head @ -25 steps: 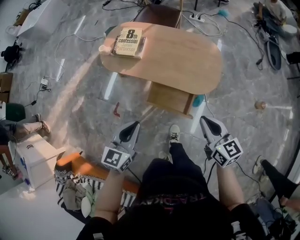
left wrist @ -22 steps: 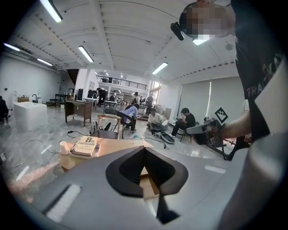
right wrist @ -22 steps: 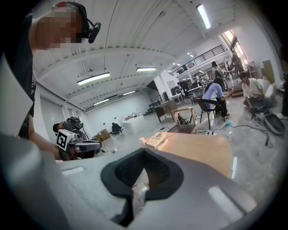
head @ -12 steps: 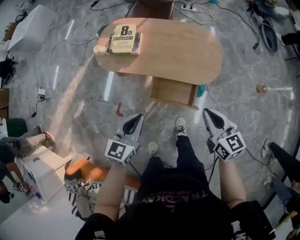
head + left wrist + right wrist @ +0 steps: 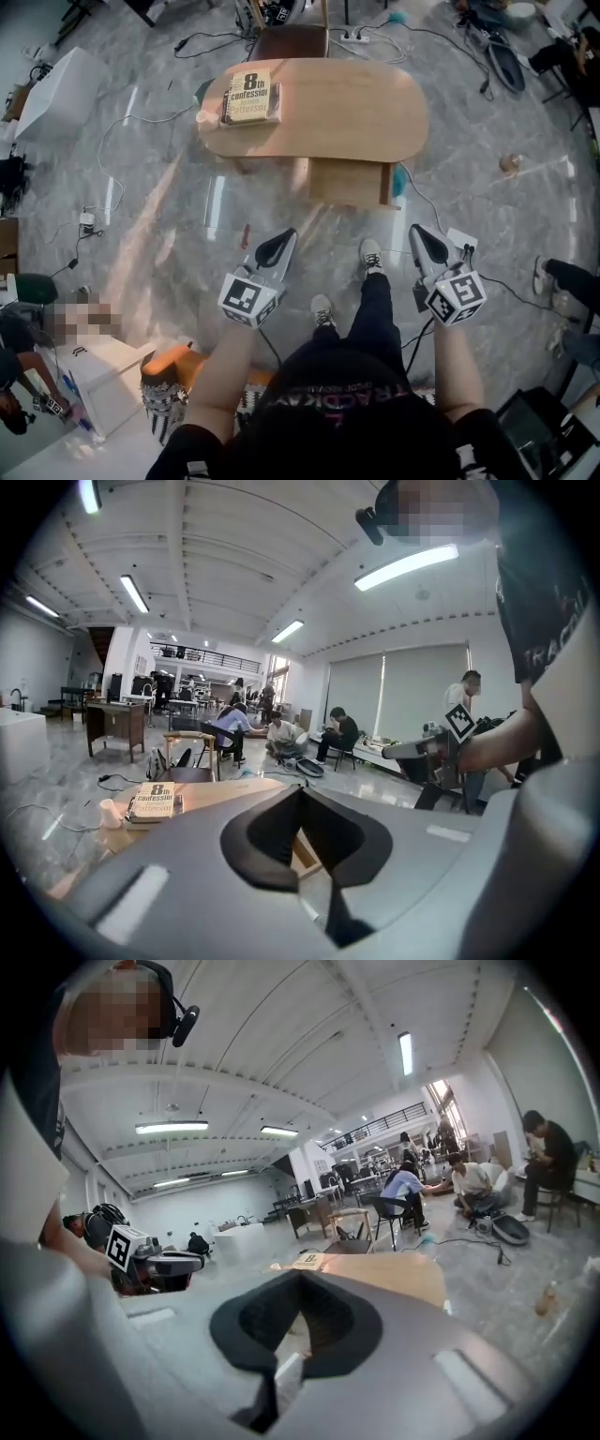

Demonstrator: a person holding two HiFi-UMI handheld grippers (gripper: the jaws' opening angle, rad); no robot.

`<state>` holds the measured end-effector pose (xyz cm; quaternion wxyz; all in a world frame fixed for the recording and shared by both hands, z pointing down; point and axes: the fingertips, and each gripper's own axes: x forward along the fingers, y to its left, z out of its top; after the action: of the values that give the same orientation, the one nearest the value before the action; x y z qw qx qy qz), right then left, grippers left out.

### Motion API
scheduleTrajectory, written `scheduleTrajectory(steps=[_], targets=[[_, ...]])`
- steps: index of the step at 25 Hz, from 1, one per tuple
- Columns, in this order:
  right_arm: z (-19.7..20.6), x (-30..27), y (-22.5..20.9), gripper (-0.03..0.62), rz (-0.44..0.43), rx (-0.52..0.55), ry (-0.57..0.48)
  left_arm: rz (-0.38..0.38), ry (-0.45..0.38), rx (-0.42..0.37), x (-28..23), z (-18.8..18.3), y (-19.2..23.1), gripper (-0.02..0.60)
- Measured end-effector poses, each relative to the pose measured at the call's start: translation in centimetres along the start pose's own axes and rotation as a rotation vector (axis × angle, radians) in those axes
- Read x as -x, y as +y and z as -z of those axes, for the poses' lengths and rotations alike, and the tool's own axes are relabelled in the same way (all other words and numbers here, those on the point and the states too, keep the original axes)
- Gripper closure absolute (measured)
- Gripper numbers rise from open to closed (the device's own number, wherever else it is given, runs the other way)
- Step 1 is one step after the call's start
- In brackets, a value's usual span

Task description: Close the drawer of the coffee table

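Note:
The oval wooden coffee table stands ahead, its drawer pulled out towards me on the near side. A book and a small cup lie on its left end. My left gripper and right gripper hover shut and empty above the floor, short of the drawer, one on each side of my legs. In the left gripper view the gripper points at the table and book. The right gripper also faces the table.
A dark chair stands behind the table, with cables and a power strip on the marble floor. A white block is far left and a white cabinet near left. Several people sit in the background.
I have stepped forward and the view has swung, so the table now lies squarer ahead. Both grippers travelled along with me, still shut. The drawer stays pulled out.

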<state>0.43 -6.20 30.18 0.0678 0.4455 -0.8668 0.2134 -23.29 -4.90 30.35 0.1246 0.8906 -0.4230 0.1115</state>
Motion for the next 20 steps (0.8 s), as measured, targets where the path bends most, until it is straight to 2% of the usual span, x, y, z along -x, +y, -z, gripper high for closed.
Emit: scheduleTrajectory(steps=[4, 8, 14, 20], targets=[[1.7, 2.1, 0.9, 0.595, 0.037, 0.015, -0.01, 0.027, 0.017, -0.006, 1.3, 1.5, -1.1, 0.58], [3.7, 2.8, 0.4, 0.595, 0.049, 0.005, 0.011, 0.018, 0.042, 0.013, 1.1, 3.2, -1.2, 0.58], [6.8, 0.2, -3.6, 0.595, 0.026, 0.035, 0.042, -0.031, 0.085, 0.043, -3.2, 6.7, 0.0, 0.58], [13.1, -3.7, -8.6, 0.595, 0.025, -0.001, 0.098, -0.058, 0.117, 0.078, -7.5, 12.7, 1.3, 0.58]])
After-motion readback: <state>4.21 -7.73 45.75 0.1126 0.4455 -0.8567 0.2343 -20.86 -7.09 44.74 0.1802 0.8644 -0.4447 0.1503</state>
